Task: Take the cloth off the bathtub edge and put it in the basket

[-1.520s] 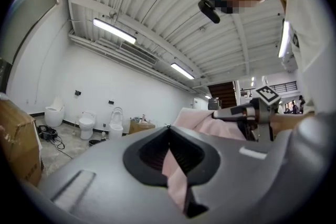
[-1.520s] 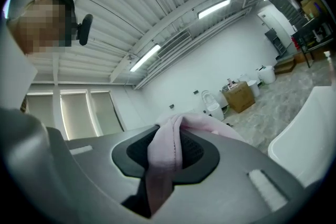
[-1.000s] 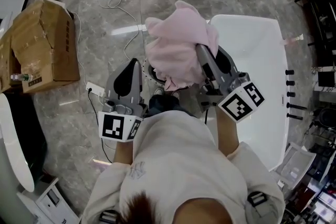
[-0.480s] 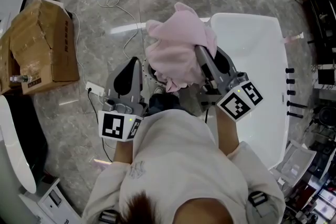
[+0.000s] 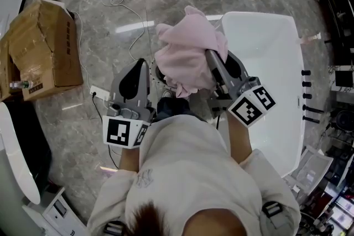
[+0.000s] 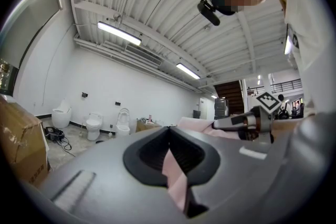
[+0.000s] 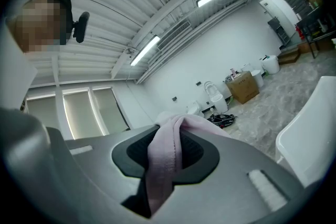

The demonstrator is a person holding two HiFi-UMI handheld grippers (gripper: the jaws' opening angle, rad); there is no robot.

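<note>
A pink cloth [image 5: 188,52] hangs bunched between my two grippers, above the floor beside the white bathtub [image 5: 271,58]. My right gripper [image 5: 211,57] is shut on it, and a thick fold [image 7: 165,152] fills its jaws. My left gripper [image 5: 142,66] sits at the cloth's left edge, with a thin pink strip [image 6: 174,176] pinched in its closed jaws. Below the cloth, part of a round perforated basket rim [image 5: 155,74] shows; the rest of the basket is hidden by the fabric.
A cardboard box [image 5: 41,47] stands on the marble floor at the left. A power strip [image 5: 99,92] and cables [image 5: 133,36] lie near the left gripper. A white curved fixture [image 5: 16,146] is at the lower left. Toilets [image 6: 94,124] line a far wall.
Both grippers and the cloth keep almost the same pose; the whole view has only drifted slightly.
</note>
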